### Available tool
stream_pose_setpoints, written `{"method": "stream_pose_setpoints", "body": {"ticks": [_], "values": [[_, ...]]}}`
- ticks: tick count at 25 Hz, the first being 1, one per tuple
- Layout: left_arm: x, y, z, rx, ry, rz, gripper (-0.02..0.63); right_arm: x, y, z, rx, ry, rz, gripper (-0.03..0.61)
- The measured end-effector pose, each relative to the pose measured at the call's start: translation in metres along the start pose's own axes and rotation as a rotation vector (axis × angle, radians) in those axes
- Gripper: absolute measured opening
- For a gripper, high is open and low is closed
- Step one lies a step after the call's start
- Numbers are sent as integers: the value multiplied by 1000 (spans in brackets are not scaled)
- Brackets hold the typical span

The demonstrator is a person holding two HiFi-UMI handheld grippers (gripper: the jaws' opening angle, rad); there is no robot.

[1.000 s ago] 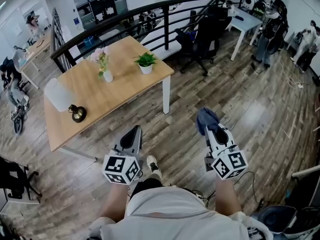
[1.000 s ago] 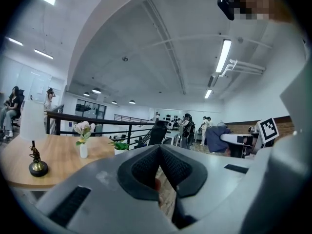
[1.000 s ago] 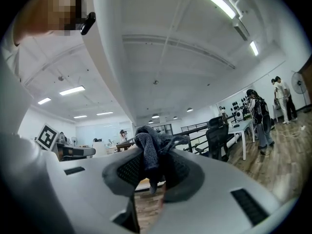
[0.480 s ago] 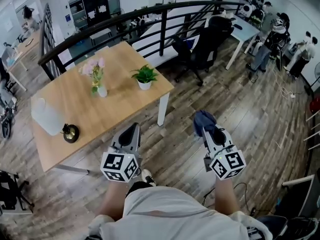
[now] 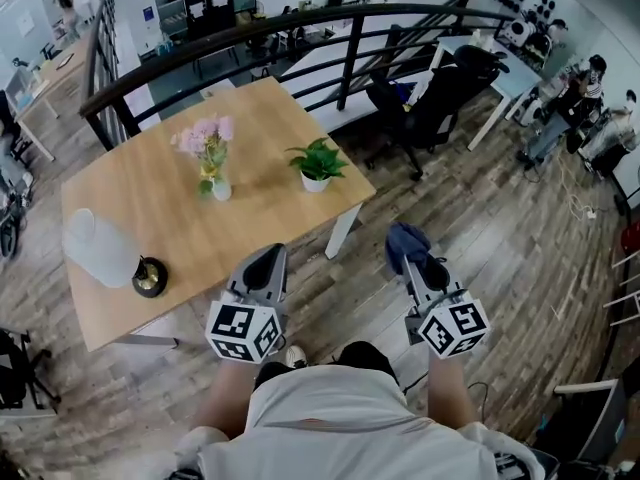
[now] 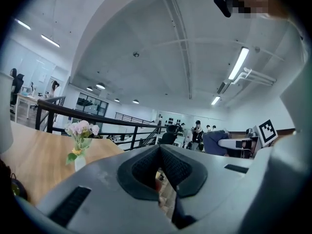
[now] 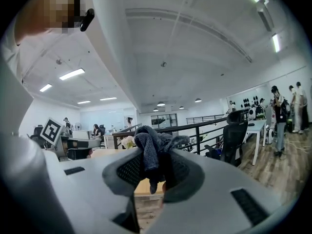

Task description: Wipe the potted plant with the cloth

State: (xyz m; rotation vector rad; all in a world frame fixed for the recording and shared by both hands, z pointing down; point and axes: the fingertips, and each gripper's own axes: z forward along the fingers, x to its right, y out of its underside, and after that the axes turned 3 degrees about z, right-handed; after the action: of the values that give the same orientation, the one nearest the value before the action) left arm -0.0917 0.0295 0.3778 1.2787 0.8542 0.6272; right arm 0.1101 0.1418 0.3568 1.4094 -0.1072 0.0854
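From up here I see my left gripper [image 5: 267, 256] and my right gripper [image 5: 413, 265] held side by side over the wood-plank floor [image 5: 500, 228], both pointing towards the light wooden table [image 5: 140, 188]. In its own view the left gripper's dark ribbed pads [image 6: 146, 167] are pressed together with nothing between them. The right gripper is clamped on a crumpled dark blue-grey cloth [image 7: 152, 150]; the cloth bunches up above the jaws and a corner hangs down between them. The small green potted plant in its white pot [image 5: 317, 163] stands on the table near the right-hand edge, well apart from both grippers and closer to the right one's side. Just to the plant's left is a small white vase of pink flowers [image 5: 210, 153]. Nearer the table's left end a translucent white plastic jug [image 5: 98, 248] lies just beside a round black-and-brass object [image 5: 150, 277]; I cannot tell what that object is. Behind the table a curved black metal railing [image 5: 250, 26] runs across, and beyond it to the right stands a black office chair [image 5: 430, 93] beside a white desk [image 5: 505, 68]. People stand at the far right edge of the room, too small to make out.
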Motion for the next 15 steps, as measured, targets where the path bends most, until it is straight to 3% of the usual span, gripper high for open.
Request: {"method": "stream_pose_setpoints", "body": {"ticks": [8, 15], "values": [[-51, -5, 42, 3, -91, -8, 15, 19, -8, 88, -21, -107, 44, 137], [-88, -15, 123, 14, -178, -48, 15, 78, -32, 180, -32, -182, 35, 137]]}}
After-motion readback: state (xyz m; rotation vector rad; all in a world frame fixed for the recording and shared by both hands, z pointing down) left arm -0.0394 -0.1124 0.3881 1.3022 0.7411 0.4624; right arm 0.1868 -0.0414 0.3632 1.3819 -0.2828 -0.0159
